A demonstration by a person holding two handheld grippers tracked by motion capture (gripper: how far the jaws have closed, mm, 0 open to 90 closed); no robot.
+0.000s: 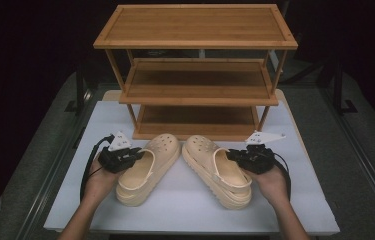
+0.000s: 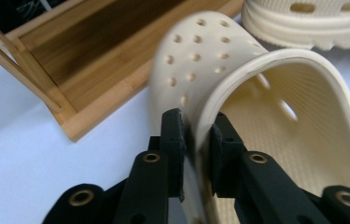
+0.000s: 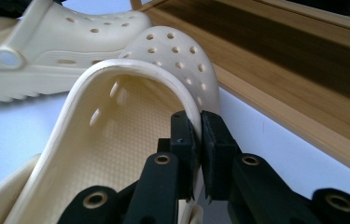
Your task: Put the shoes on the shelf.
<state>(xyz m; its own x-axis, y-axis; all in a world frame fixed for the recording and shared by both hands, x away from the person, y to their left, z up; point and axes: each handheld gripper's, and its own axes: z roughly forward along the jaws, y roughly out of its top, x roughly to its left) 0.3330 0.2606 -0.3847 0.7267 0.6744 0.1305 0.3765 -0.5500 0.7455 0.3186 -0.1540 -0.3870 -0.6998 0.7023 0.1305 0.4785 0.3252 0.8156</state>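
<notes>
Two cream clogs lie side by side at the centre of the white tabletop (image 1: 185,210), toes toward the wooden rack (image 1: 195,75) that fills the upper middle of the high view.

Left clog (image 1: 147,170): lower left of centre, sole down, toe angled up and right. Right clog (image 1: 217,170): lower right of centre, toe angled up and left. The toes sit near each other, just short of the rack's bottom shelf.

Left hand-held gripper (image 1: 137,154): at the outer side of the left clog, held by a hand (image 1: 97,177) coming in from the bottom left. In the left gripper view its jaws straddle the clog's side wall (image 2: 200,140) at the opening's rim, one pad outside, one inside, pinching the wall.

Right hand-held gripper (image 1: 232,156): at the outer side of the right clog, held by a hand (image 1: 272,182) from the bottom right. In the right gripper view its jaws are pressed onto that clog's rim (image 3: 196,116), one pad inside the opening, one outside, no gap visible.

Both clogs rest on the tabletop; a cable trails from each hand-held gripper.
</notes>
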